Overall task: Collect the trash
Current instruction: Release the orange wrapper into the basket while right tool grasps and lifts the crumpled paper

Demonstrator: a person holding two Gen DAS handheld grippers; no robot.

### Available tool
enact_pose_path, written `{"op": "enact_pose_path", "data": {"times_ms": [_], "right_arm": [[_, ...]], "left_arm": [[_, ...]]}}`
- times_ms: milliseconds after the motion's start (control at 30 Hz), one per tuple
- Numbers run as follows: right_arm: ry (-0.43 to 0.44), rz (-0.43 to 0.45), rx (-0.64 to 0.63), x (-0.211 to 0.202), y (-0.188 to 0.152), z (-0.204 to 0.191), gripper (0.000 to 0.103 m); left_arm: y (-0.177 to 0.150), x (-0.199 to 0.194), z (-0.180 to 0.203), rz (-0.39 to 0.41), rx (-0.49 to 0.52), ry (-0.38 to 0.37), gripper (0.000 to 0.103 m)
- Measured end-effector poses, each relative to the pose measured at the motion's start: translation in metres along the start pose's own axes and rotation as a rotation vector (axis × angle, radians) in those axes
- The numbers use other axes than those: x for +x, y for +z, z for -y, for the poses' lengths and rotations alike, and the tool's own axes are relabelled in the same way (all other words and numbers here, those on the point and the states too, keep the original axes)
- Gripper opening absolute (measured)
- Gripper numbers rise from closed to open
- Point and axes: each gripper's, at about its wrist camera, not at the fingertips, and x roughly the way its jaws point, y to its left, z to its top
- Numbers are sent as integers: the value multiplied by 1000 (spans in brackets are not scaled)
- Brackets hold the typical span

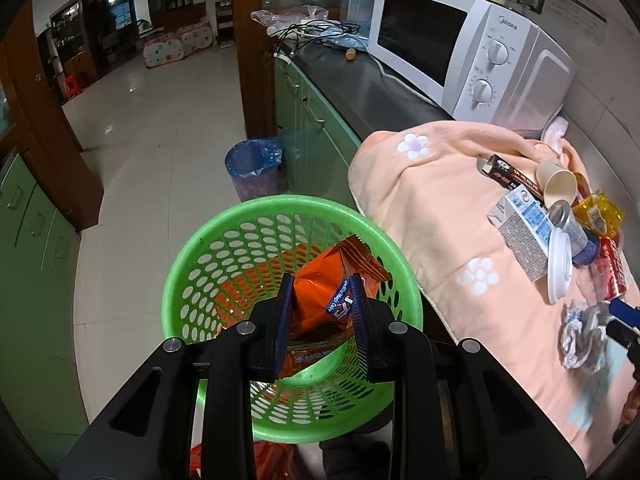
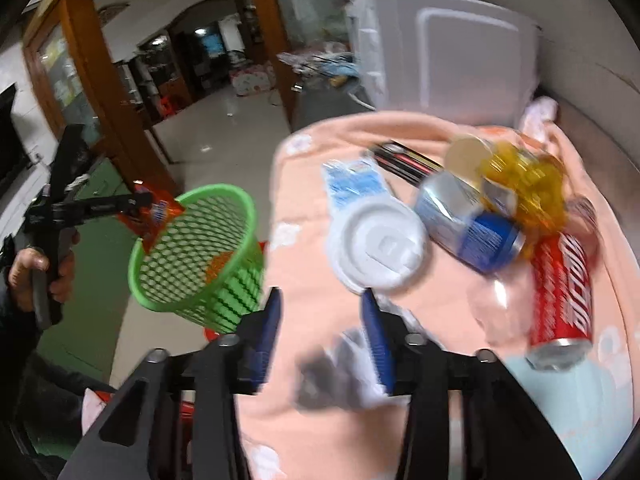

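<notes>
Your left gripper is clamped on one orange wrapper, holding it over the mouth of the one green basket. At least one more orange packet already lies inside the basket. A hand grips that tool's handle at the left edge of the right wrist view.

Your right gripper hangs over the peach cloth with its jaws apart, gripping nothing. One crumpled foil wad lies on the cloth below and between the blue fingers; blur hides whether a pad touches it.

Further up the cloth you have a loose heap of trash: one white lid, one milk carton, one blue-and-silver can, one red can, one yellow wrapper, one paper cup and one black box. The lid leans against the blue can, and the yellow wrapper lies over its far end.

Behind the cloth stands one microwave. One blue-lined bin sits on the floor beyond the basket.
</notes>
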Motion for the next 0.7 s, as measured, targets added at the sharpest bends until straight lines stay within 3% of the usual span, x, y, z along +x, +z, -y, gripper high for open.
{"op": "enact_pose_path", "data": {"times_ms": [67,267,467,567,700], "right_arm": [[-20,4,-2,-2,-5,6,73],[-33,-53,8,16,-16,19,77],[-124,-114,-25,39,-27,22,78],[-118,-148,6,45,-31,31,60],[-103,-135,14,39,-32,32,48]], "left_arm": [[0,0,1,3,-3,-3,27],[1,1,6,-4,13,1,27],[0,1,6,-12,6,9,27],[-1,1,5,-12,-1,10,27],[-5,0,4,-15,-11,11,27]]}}
